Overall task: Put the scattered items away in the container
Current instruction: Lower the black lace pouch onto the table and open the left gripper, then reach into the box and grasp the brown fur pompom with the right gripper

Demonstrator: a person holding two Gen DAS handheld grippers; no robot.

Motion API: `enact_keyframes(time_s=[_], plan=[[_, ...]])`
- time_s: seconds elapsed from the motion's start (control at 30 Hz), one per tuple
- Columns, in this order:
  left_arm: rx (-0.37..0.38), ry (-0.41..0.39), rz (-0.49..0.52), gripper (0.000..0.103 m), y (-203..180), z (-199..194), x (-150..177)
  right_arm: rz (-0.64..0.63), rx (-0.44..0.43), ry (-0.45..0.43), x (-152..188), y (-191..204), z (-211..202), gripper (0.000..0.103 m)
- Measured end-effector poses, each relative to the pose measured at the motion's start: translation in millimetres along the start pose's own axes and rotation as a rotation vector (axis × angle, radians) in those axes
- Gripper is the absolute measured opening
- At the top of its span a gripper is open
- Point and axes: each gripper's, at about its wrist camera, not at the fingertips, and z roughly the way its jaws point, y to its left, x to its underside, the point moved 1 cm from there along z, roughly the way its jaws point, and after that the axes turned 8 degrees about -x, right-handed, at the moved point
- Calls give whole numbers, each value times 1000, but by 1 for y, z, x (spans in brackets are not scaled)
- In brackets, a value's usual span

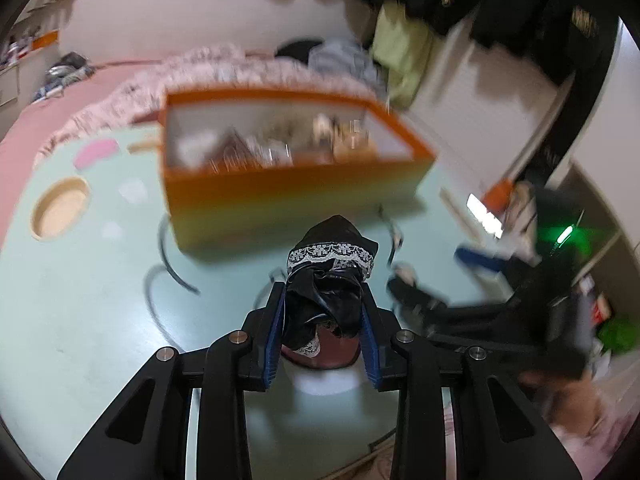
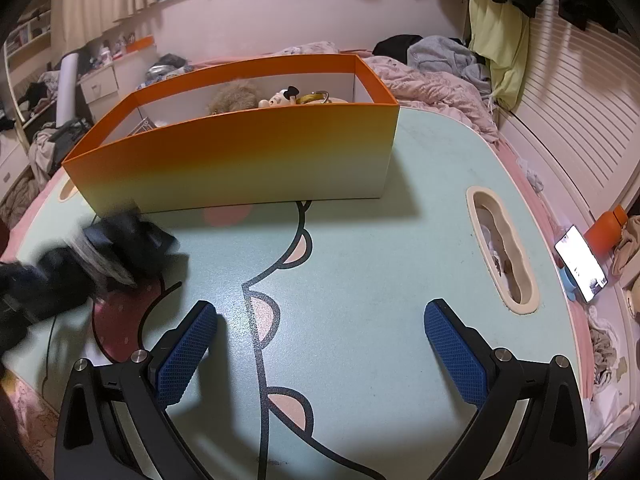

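Note:
My left gripper [image 1: 324, 300] is shut on a black satin cloth with white lace trim [image 1: 330, 276] and holds it above the pale green table, just in front of the orange box [image 1: 280, 200]. The same cloth [image 2: 120, 248] shows blurred at the left of the right wrist view, near the box's [image 2: 248, 160] front left corner. The box holds several items, among them a furry brown toy [image 2: 234, 98] and a small figure [image 2: 284, 98]. My right gripper [image 2: 320, 336] is open and empty, low over the table in front of the box.
The table [image 2: 380, 240] has a long handle slot [image 2: 502, 252] at the right and a round cup hole [image 1: 60, 212] at the left. A phone [image 2: 580, 264] and an orange bottle [image 2: 608, 228] lie past the right edge. A bed with heaped clothes [image 2: 440, 60] stands behind.

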Motion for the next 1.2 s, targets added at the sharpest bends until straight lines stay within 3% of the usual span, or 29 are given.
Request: enact_keyframes(time_s=[0.1,0.2,0.3,0.53,0.67,0.73,0.8,0.93,1.0,1.07,1.2], plan=[[-18,-18,-24,49,0,3,7,-1,-1,0,0,0,0,103],[-23,-65,-60,73,2,-5,12,-1,-1,0,0,1,0,103],[-14,-108,-93,82,11,-13,14,-1,-1,0,1,1,-1,103],[-51,-86,-151,83,22,-9,14,6,4,-5,1,2,-3,103],[-160,-157,-139,83,18,-24,16,36,-22,-169,-18,-3,-47,102],[-175,-180,-128,83,14,-29,16,51,-47,-276,-40,-4,-72,94],[-185,-185,-105,83,9,-29,15,50,-106,-307,-68,-6,-87,86],[-184,-178,-78,83,4,-26,15,44,-310,-208,-143,7,-63,65],[-182,-176,-85,83,5,-26,14,34,-349,-119,-171,20,-32,44],[-175,-173,-98,83,9,-25,15,9,-360,-39,-189,35,-6,44],[-165,-167,-113,83,14,-24,15,-52,-252,71,-207,54,43,44]])
